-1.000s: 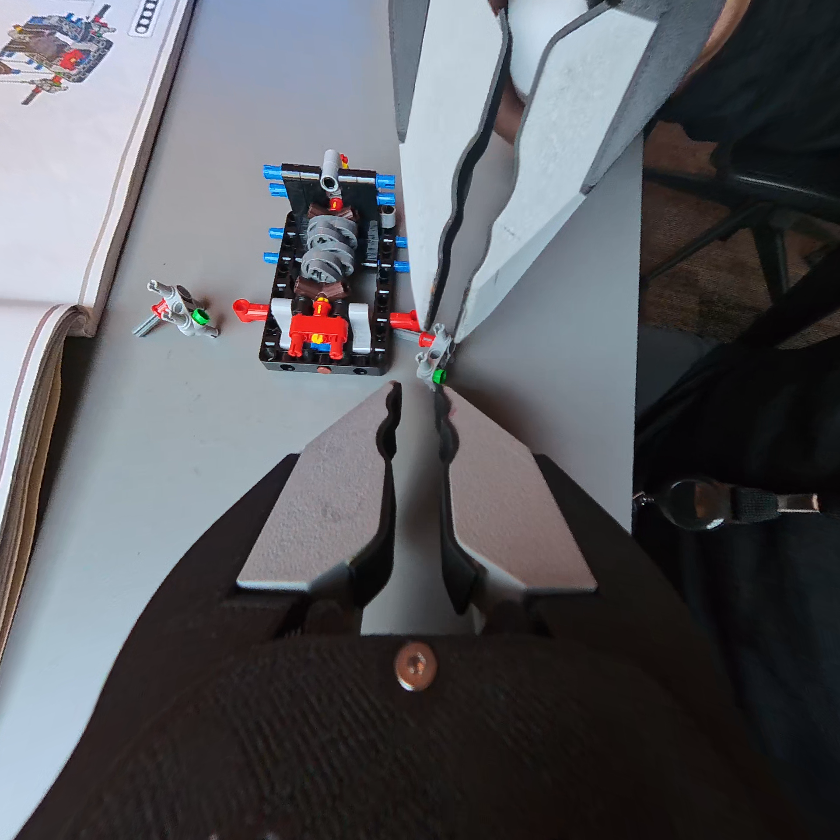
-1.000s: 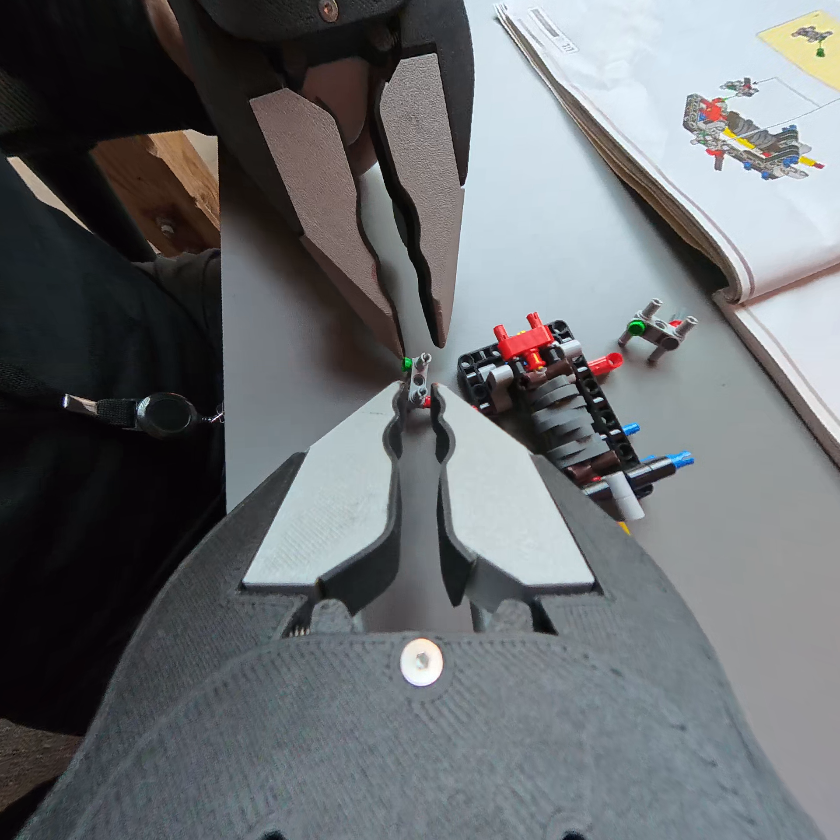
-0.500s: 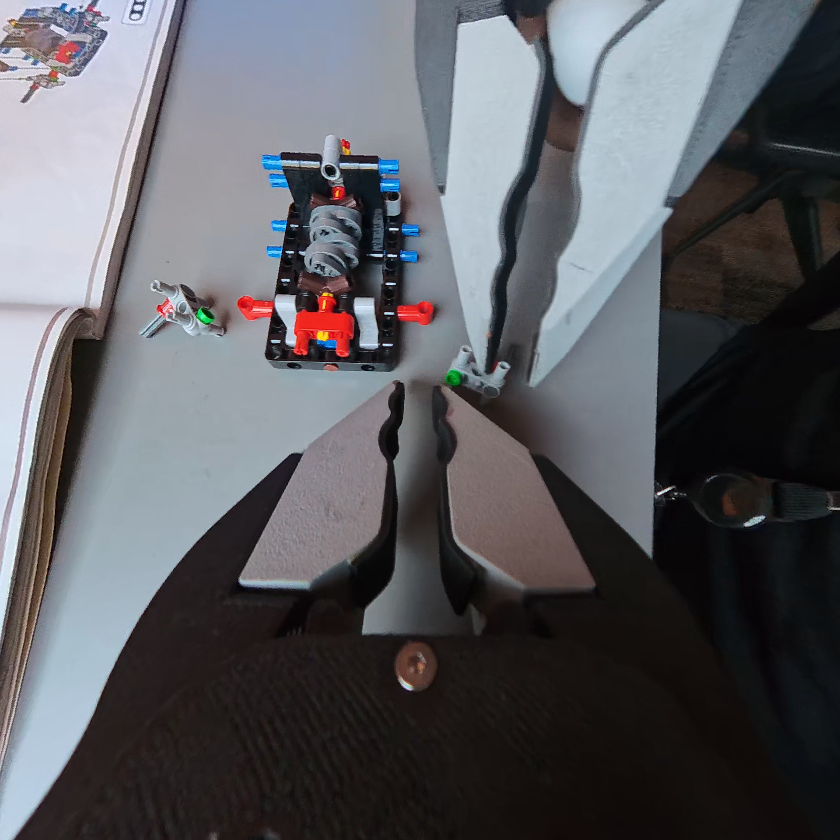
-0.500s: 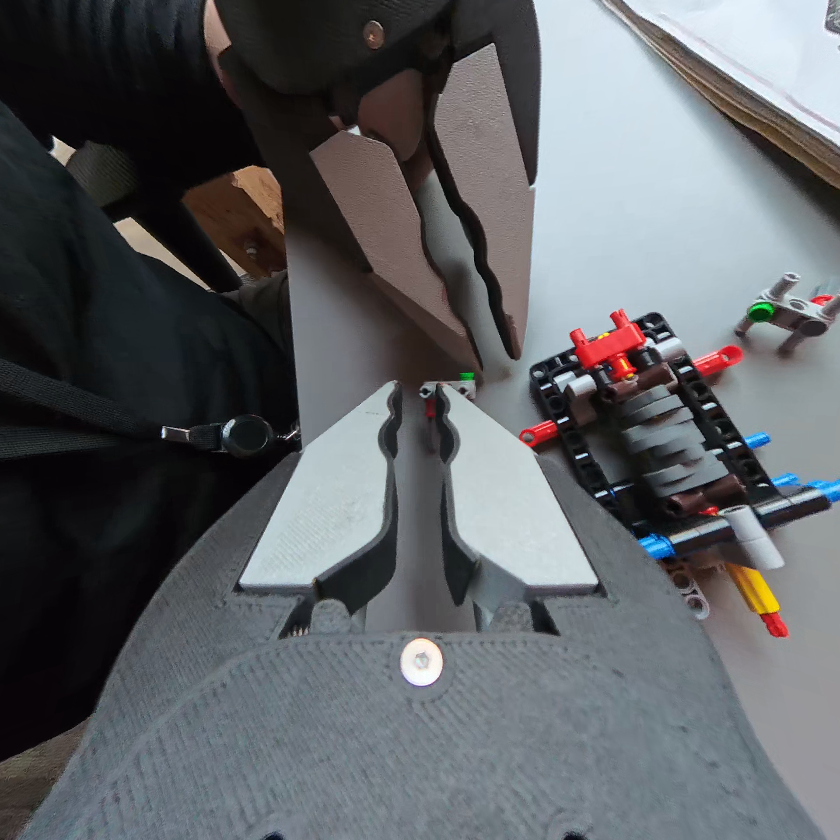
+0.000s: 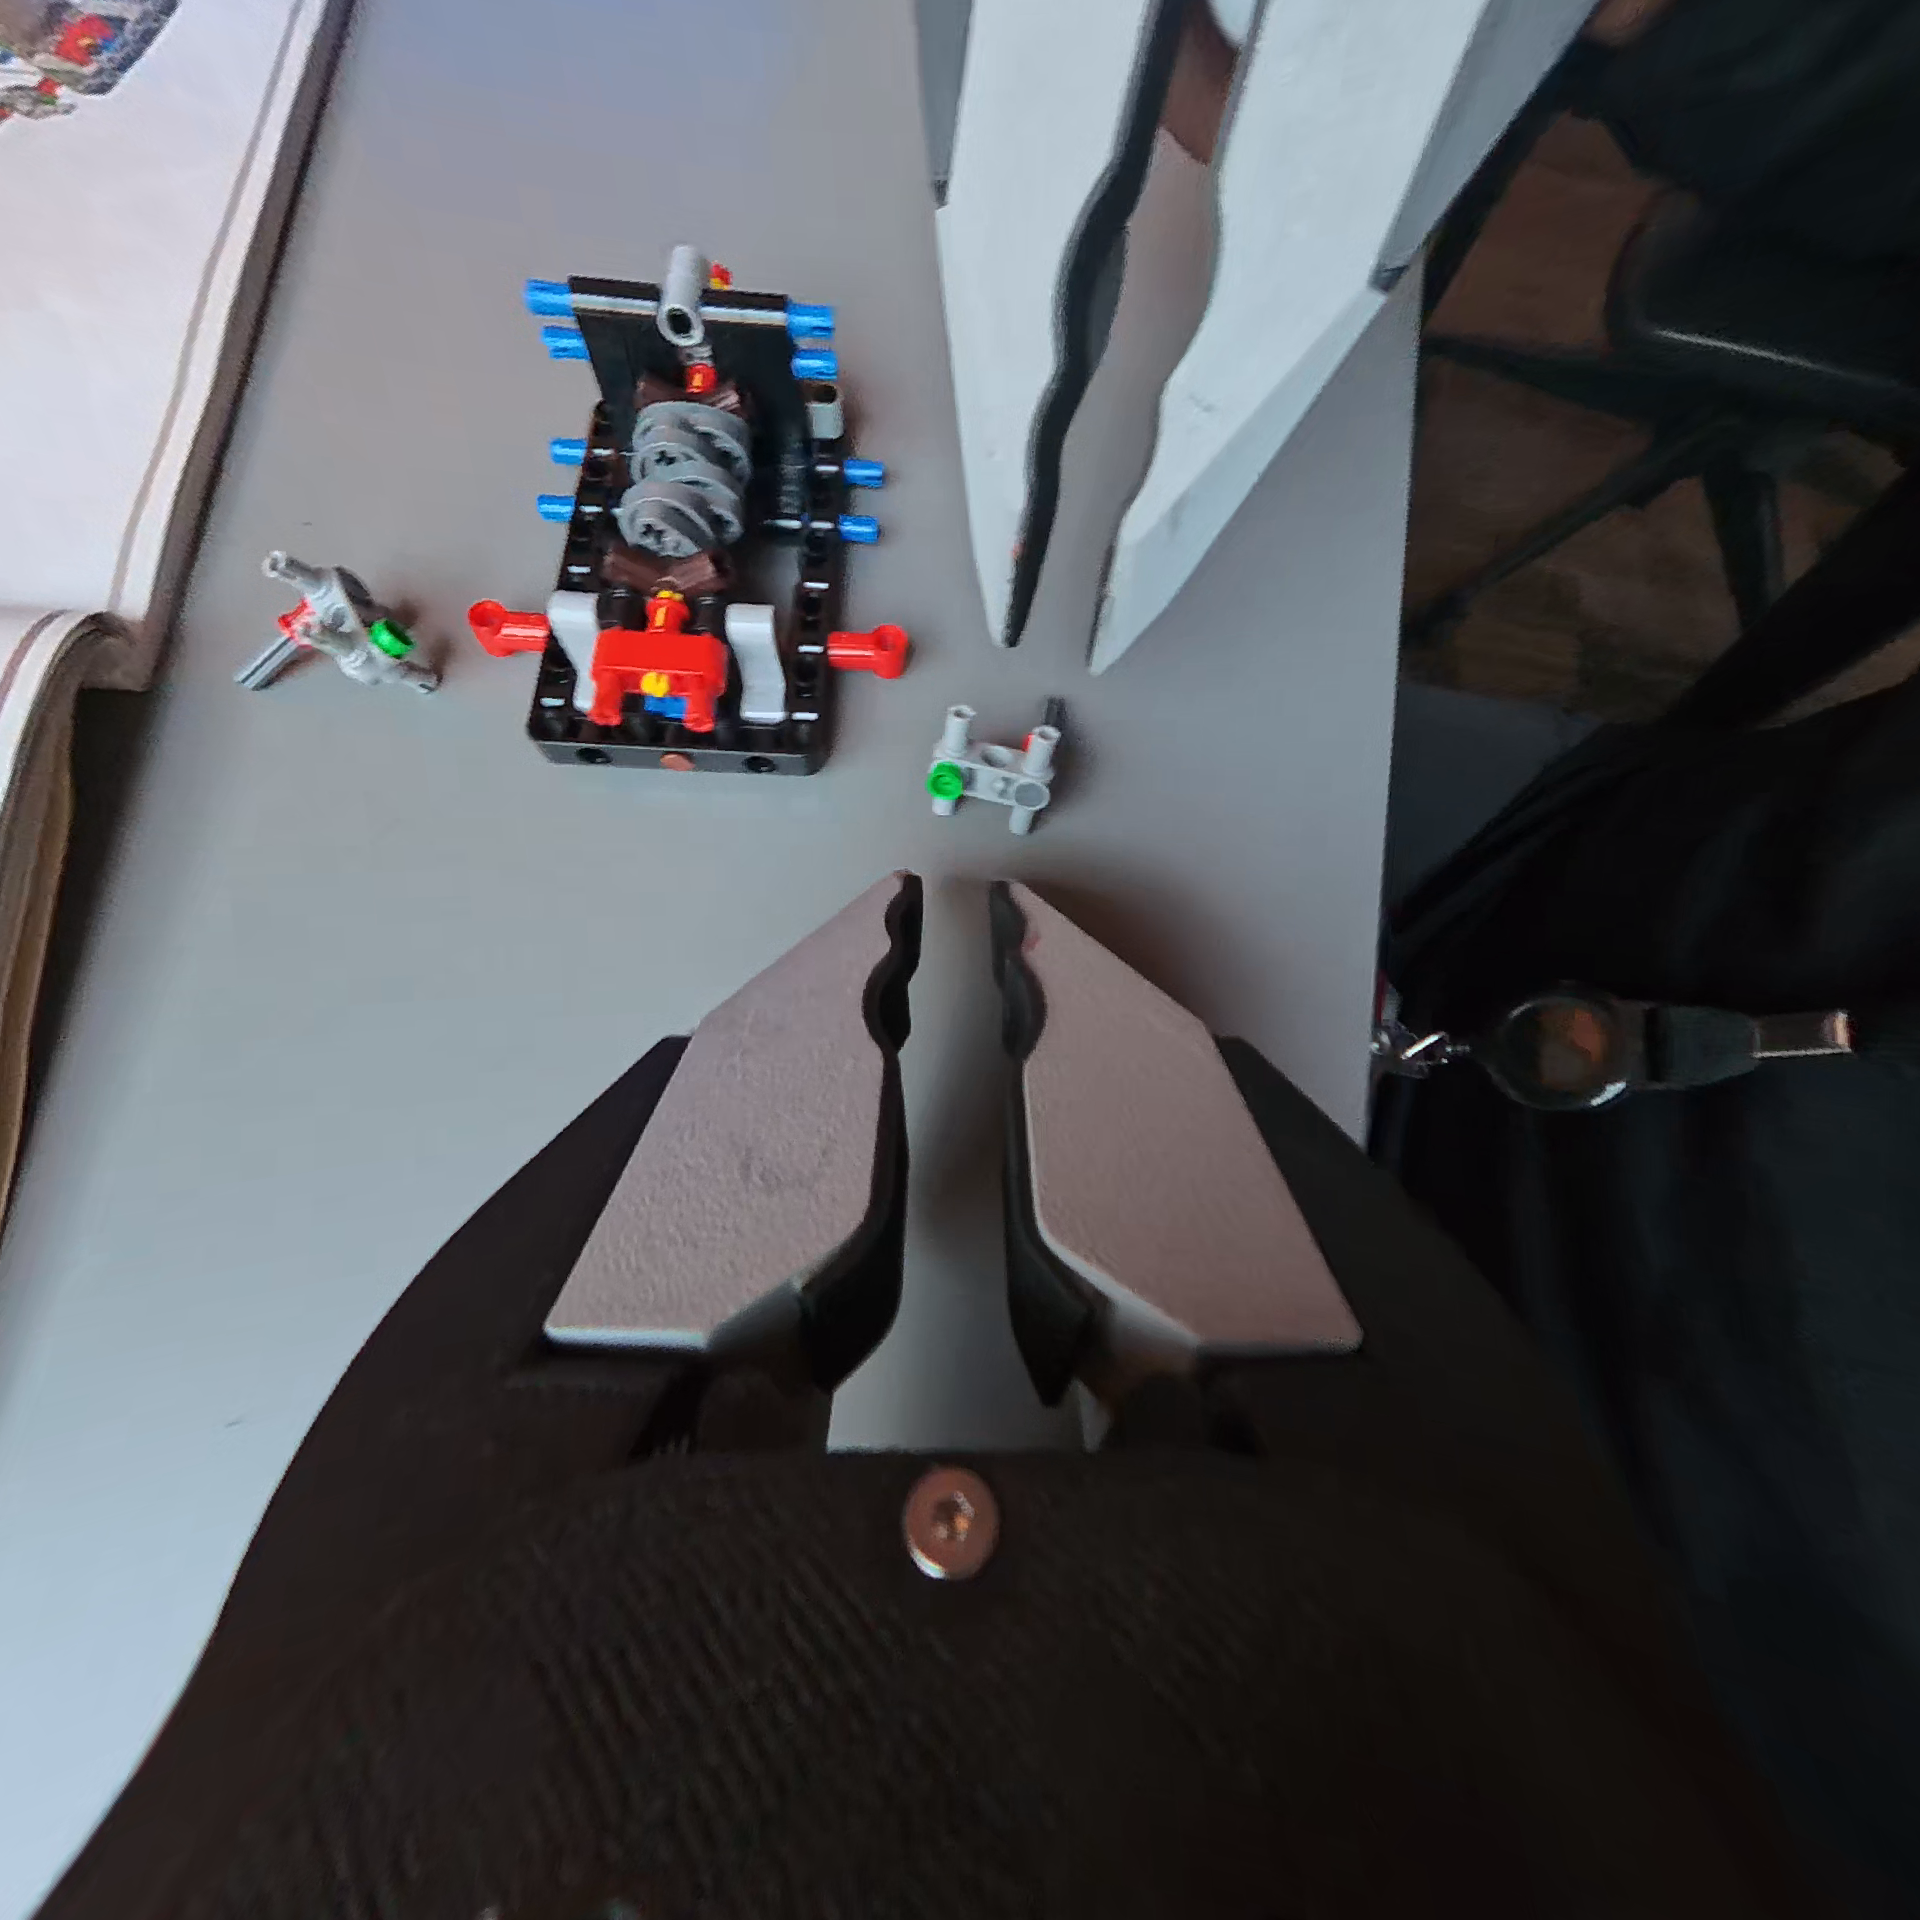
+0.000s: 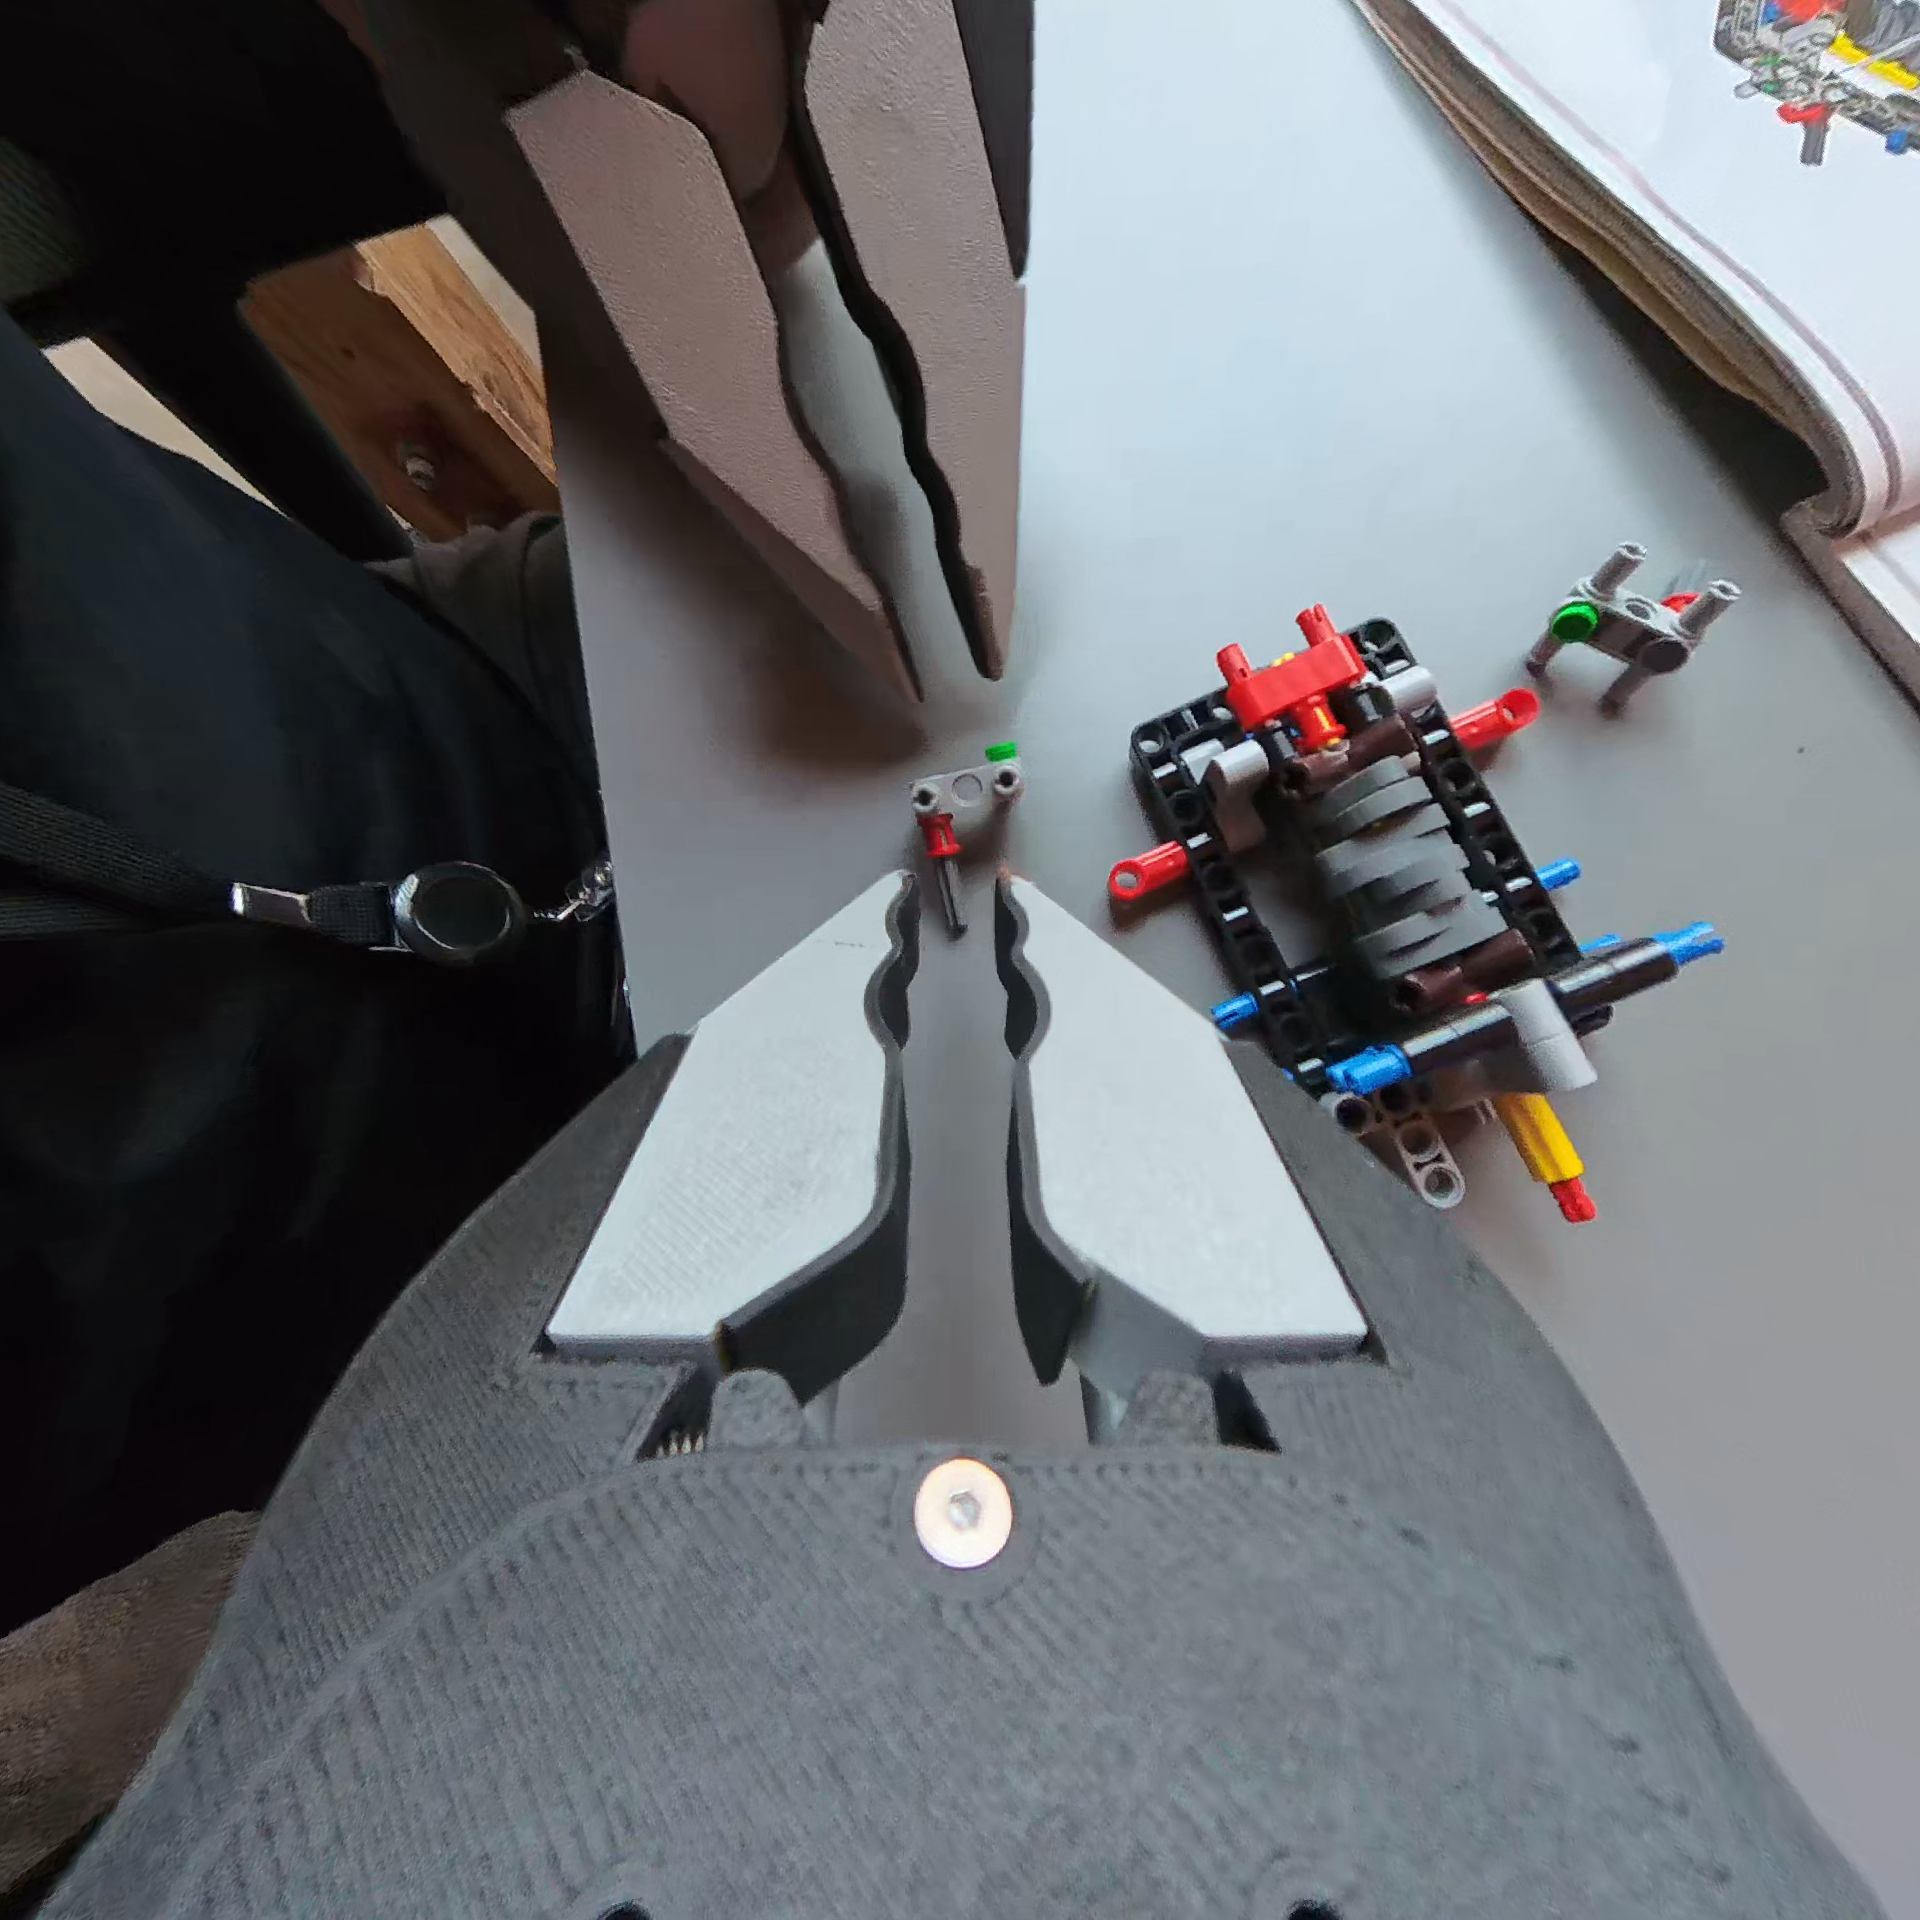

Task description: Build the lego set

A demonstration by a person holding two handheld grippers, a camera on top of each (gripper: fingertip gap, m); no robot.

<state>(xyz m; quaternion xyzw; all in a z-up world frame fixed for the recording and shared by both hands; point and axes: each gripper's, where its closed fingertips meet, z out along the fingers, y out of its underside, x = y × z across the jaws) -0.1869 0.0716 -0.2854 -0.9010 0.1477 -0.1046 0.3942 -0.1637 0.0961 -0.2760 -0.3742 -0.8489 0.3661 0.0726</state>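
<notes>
A small grey assembly point(image 5: 992, 769) with a green pin, a red pin and a black axle lies flat on the grey table point(image 5: 416, 1039), between the two grippers and touching neither. It also shows in the right wrist view point(image 6: 966, 795). My left gripper point(image 5: 951, 883) is slightly open and empty, just short of it. My right gripper point(image 6: 954, 883) is slightly open and empty, and the axle tip points into its gap. The main black-frame build point(image 5: 691, 540) with grey gears, a red piece and blue pins stands beside the assembly, and shows in the right wrist view point(image 6: 1371, 862).
A second small grey assembly point(image 5: 343, 634) with a green pin lies beyond the build, near the open instruction book point(image 5: 104, 312). The table edge point(image 5: 1387, 831) runs close to the grippers, with a person in black clothing and a badge reel point(image 5: 1558, 1049) past it. My right fingertips sit around 4 cm from my left ones.
My right gripper held the small grey assembly up between the grippers. It has laid it on the table, let go and drawn back. My left gripper has also backed off a little.
</notes>
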